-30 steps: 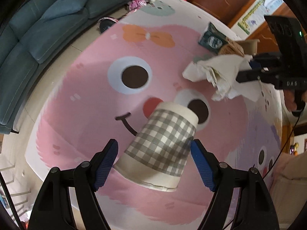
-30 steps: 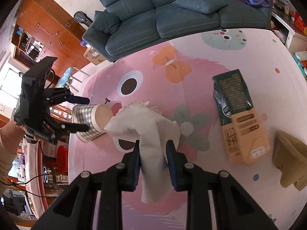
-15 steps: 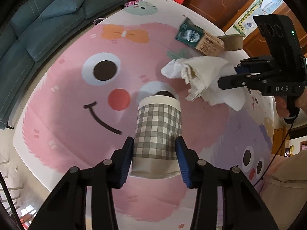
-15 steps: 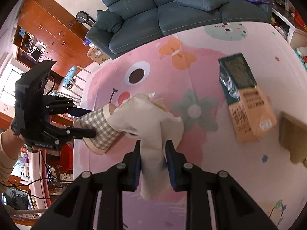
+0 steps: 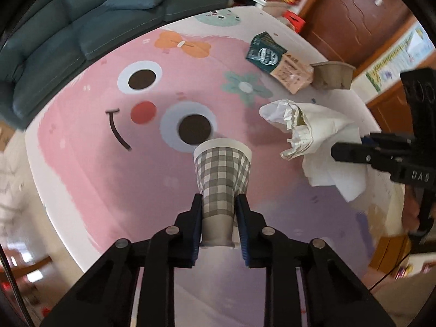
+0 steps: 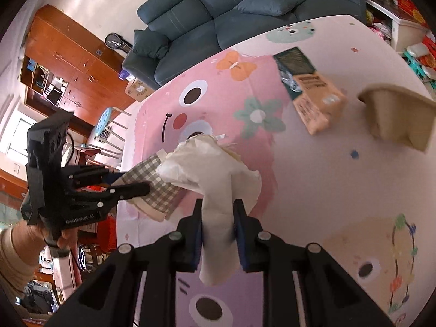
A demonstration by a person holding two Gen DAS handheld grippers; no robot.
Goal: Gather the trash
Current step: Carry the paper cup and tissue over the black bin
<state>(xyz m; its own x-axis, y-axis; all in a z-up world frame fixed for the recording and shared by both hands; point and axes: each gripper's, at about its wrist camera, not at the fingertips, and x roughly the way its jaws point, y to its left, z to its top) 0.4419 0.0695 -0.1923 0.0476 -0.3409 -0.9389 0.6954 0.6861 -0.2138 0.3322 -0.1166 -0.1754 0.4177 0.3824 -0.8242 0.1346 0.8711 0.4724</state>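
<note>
A grey-checked paper cup (image 5: 222, 174) sits base-first between the pads of my left gripper (image 5: 219, 218). The jaws are closing on it and have squeezed its lower part narrow. It hangs above the pink play mat (image 5: 90, 147). My right gripper (image 6: 218, 218) grips a crumpled white paper napkin (image 6: 207, 163), its jaws closing a little more on the wad. In the right wrist view the cup (image 6: 156, 190) and the left gripper (image 6: 130, 181) are just left of the napkin. From the left wrist camera, the napkin (image 5: 318, 130) and right gripper (image 5: 351, 147) are at the right.
A green and tan carton (image 5: 275, 60) lies on the mat at the back, with a brown cardboard tray (image 5: 332, 75) beside it. A dark blue sofa (image 5: 81, 19) borders the mat's far side. Wooden cabinets (image 6: 68, 62) and a blue stool (image 6: 105, 120) stand to the left.
The left jaws went from wide around the cup to tight on it, pinching it narrow, and the cup lifted off the mat. The right gripper carried the napkin nearer the cup.
</note>
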